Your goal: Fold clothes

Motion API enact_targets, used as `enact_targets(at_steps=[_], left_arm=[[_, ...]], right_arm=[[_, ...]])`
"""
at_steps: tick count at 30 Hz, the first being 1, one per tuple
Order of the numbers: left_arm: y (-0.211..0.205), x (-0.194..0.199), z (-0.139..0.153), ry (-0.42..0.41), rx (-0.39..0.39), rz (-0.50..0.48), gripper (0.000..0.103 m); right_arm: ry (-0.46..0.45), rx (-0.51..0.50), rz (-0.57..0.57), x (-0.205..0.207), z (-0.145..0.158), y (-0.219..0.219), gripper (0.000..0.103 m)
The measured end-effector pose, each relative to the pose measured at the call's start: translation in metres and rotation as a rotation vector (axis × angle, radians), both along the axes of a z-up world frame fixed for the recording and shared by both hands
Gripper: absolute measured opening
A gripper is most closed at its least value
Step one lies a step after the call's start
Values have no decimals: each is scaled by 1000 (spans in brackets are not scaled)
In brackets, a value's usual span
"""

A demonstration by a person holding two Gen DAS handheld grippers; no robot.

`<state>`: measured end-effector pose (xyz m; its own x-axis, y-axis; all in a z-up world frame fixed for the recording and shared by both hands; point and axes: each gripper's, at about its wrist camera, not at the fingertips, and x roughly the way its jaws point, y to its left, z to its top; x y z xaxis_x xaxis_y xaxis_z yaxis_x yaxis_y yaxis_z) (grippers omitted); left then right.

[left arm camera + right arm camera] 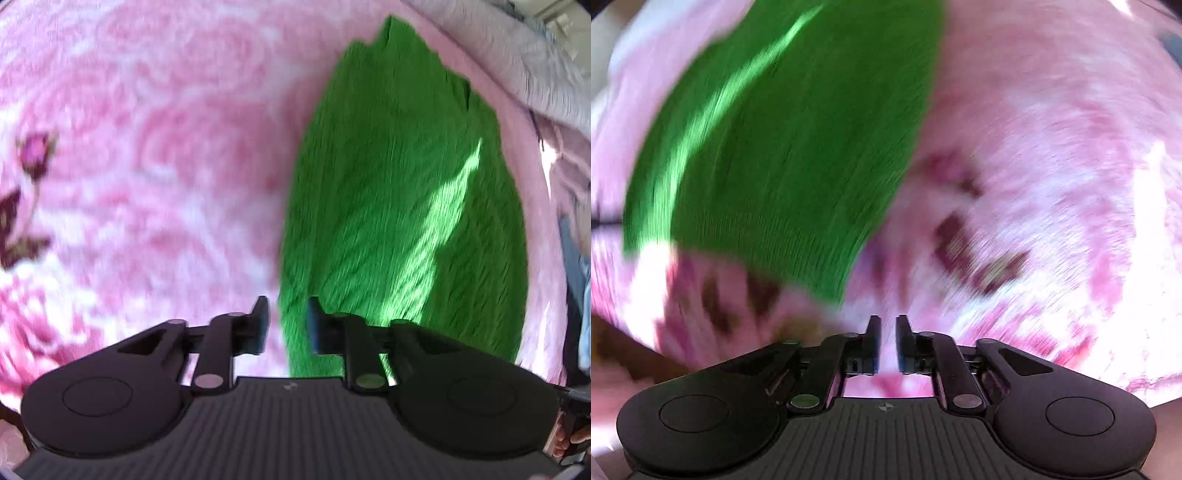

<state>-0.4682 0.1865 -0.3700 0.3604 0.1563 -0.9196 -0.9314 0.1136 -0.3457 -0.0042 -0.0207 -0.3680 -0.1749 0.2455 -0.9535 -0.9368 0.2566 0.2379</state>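
Note:
A bright green knitted garment lies folded flat on a pink flowered blanket. My left gripper is open and empty, hovering above the garment's near left edge. In the right wrist view the same garment lies up and to the left, blurred by motion. My right gripper has its jaws a small gap apart with nothing between them, above the blanket just off the garment's near corner.
A grey-white quilt is bunched along the far right edge of the blanket. A person's clothing and hand show at the right edge of the left wrist view.

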Motion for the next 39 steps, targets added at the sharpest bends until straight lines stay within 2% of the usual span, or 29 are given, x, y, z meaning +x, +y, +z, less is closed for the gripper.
enact_targets(at_steps=[1, 2, 5, 8, 12, 15, 16, 18, 19, 20, 21, 23, 24, 25, 27, 29, 31, 32, 33, 35, 36, 38, 39], left_arm=[[8, 2, 3, -12, 16, 11, 35], [16, 5, 4, -22, 30, 15, 38], [48, 25, -1, -42, 63, -8, 40], [84, 50, -9, -40, 105, -33, 44], [131, 70, -26, -45, 123, -8, 46], [158, 72, -42, -85, 82, 64, 45], [163, 72, -47, -106, 70, 82, 43], [168, 76, -52, -138, 68, 86, 30], [169, 79, -53, -149, 70, 78, 14], [169, 82, -53, -143, 78, 54, 7], [169, 85, -52, -137, 86, 30, 7], [166, 86, -43, -123, 141, -4, 5], [163, 84, -35, -115, 185, -16, 5], [160, 82, -28, -107, 228, -28, 5], [154, 78, -14, -88, 308, -49, 5], [154, 73, -27, -31, 290, -37, 7], [154, 68, -41, 26, 271, -25, 9], [154, 66, -47, 55, 262, -19, 10], [154, 64, -53, 80, 254, -13, 10], [155, 71, -47, 85, 258, -11, 10], [155, 73, -45, 85, 261, -19, 10], [154, 75, -47, 89, 259, -41, 10], [154, 74, -46, 86, 257, -41, 10]], right_arm=[[18, 36, -66, 12, 3, 7, 21], [43, 72, -131, 24, 3, 14, 22], [138, 177, -334, 63, -4, 36, 27], [244, 233, -512, 90, -24, 65, 29], [380, 275, -606, 108, -49, 84, 31], [482, 305, -668, 121, -67, 97, 32], [516, 316, -689, 125, -73, 101, 32], [584, 336, -730, 133, -85, 110, 32], [618, 346, -750, 137, -91, 114, 32], [653, 356, -770, 141, -97, 119, 32], [687, 366, -791, 145, -103, 123, 31], [676, 357, -735, 143, -98, 131, 29], [666, 348, -690, 139, -94, 137, 19], [609, 354, -633, 133, -85, 143, 5], [454, 378, -509, 120, -63, 156, 4], [249, 433, -311, 93, -30, 166, 3], [99, 482, -111, 62, -5, 170, 3], [28, 453, -53, 49, -4, 174, 3], [-6, 404, -61, 48, -12, 178, 4], [-42, 307, -119, 53, -32, 185, 5], [23, 306, -191, 64, -38, 183, 13], [209, 329, -350, 91, -47, 174, 25], [287, 325, -412, 100, -54, 172, 35]])
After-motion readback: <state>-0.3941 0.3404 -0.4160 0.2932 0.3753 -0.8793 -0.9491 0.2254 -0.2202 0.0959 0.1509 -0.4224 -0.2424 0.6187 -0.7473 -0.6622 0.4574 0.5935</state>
